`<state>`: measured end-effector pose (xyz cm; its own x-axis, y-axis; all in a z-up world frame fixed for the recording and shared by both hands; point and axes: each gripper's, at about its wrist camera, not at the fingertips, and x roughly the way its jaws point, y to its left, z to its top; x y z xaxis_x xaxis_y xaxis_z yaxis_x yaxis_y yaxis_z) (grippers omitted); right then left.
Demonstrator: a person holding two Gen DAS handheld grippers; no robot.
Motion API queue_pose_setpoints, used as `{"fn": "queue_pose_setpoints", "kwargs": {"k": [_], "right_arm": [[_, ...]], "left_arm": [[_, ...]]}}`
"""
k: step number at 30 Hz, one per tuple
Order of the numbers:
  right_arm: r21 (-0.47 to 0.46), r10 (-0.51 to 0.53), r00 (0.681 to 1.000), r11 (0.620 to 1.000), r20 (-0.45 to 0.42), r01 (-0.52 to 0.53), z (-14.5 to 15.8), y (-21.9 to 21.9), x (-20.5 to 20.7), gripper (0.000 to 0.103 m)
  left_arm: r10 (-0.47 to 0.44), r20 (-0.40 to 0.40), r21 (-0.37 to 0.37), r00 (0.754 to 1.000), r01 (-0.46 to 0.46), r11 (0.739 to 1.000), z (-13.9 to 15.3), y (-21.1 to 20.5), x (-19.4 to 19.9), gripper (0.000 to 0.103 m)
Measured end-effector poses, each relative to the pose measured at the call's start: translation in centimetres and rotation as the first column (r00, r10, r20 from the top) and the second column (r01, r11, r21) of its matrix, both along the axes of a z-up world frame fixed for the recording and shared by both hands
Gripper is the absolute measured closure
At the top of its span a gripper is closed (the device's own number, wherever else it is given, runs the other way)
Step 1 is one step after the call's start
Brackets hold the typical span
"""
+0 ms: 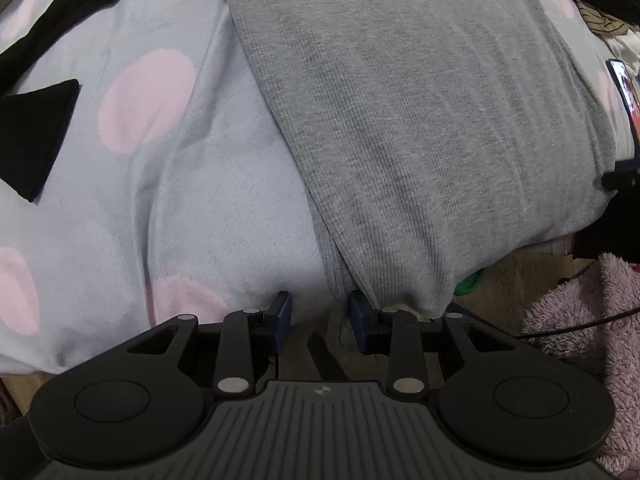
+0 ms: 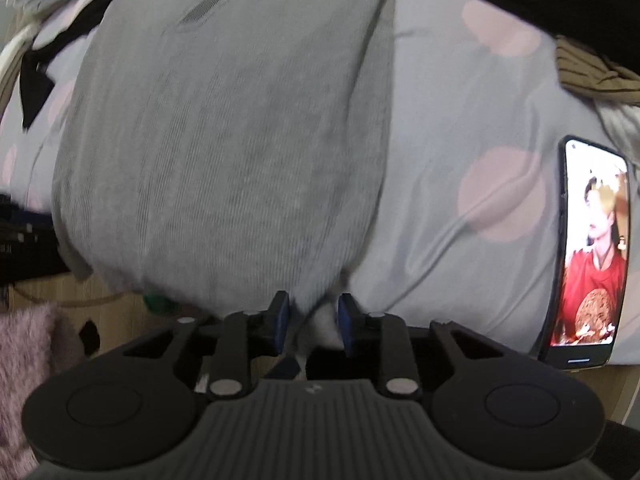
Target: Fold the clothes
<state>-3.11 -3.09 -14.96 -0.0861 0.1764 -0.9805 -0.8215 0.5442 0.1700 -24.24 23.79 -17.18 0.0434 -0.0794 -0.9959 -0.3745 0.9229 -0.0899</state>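
A grey ribbed garment (image 1: 420, 128) lies folded lengthwise on the bed, its lower hem hanging over the near edge. In the left wrist view my left gripper (image 1: 321, 314) points down at the hem's left corner. Its blue pads (image 1: 283, 312) stand apart, and a narrow strip of the grey fabric runs down between them without being pinched. In the blurred right wrist view the garment (image 2: 224, 152) fills the left half. My right gripper (image 2: 313, 314) sits at the hem's right corner, with a bunch of grey and pale cloth loose between its parted pads (image 2: 345, 320).
The bed has a lilac sheet (image 1: 192, 208) with pink dots. A lit phone (image 2: 592, 248) lies to the right of the garment near the bed's edge. Black cloth (image 1: 36, 136) lies at the left, a fluffy pink item (image 1: 592, 320) below right over a wooden floor (image 2: 108, 312).
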Motion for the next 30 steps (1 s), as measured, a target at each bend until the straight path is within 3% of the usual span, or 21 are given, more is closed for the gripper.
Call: {"fn": "queue_pose_setpoints", "kwargs": {"k": [5,9,10,11,14,15,16,23,24,25,26,30], "right_arm": [[-0.042,0.099,0.995,0.994,0.003,-0.098,-0.4,0.5,-1.2,0.064],[-0.077,0.165,0.986,0.984,0.018,-0.163,-0.9,1.0,-1.9,0.064],[-0.078,0.185,0.982,0.980,0.022,-0.183,-0.8,1.2,-2.2,0.066],[-0.079,0.206,0.978,0.976,0.025,-0.203,-0.8,1.3,-2.5,0.076],[-0.076,0.258,0.965,0.964,0.037,-0.255,-0.4,1.5,-3.1,0.083],[-0.071,0.270,0.962,0.961,0.042,-0.267,0.0,1.5,-3.1,0.084],[-0.065,0.281,0.959,0.958,0.047,-0.278,0.4,1.5,-3.2,0.084],[-0.037,0.282,0.959,0.959,0.040,-0.281,5.2,-0.8,-1.6,0.087],[-0.037,0.274,0.961,0.961,0.033,-0.273,5.9,-1.4,-1.3,0.089],[-0.047,0.265,0.964,0.963,0.022,-0.264,6.3,-1.8,-1.2,0.099],[-0.060,0.260,0.966,0.964,0.012,-0.258,6.5,-2.4,-0.9,0.099],[-0.094,0.241,0.970,0.966,-0.021,-0.242,6.2,-3.4,-0.3,0.099]], "left_arm": [[-0.050,-0.028,0.012,0.998,0.050,0.999,-0.2,-0.9,-0.2,0.073],[-0.090,-0.048,0.026,0.995,0.092,0.995,-0.5,-1.8,0.0,0.068],[-0.095,-0.050,0.027,0.994,0.096,0.995,-0.5,-1.9,0.1,0.068],[-0.097,-0.051,0.029,0.994,0.098,0.995,-0.6,-2.1,0.2,0.068],[-0.106,-0.045,0.029,0.993,0.108,0.994,-0.5,-1.5,0.5,0.081],[-0.110,-0.039,0.028,0.993,0.111,0.993,-0.4,-1.5,0.4,0.094],[-0.110,-0.030,0.017,0.994,0.110,0.994,-0.2,-1.5,0.3,0.099],[-0.035,0.087,-0.129,0.996,0.046,0.991,3.6,-0.2,-0.8,0.100],[-0.023,0.100,-0.142,0.995,0.037,0.989,4.3,0.1,-1.2,0.100],[-0.010,0.113,-0.154,0.994,0.028,0.988,5.0,0.4,-1.7,0.100],[0.002,0.125,-0.166,0.992,0.019,0.986,5.7,0.7,-2.1,0.100],[0.017,0.076,-0.147,0.997,-0.006,0.989,6.3,1.8,-3.5,0.102]]}}
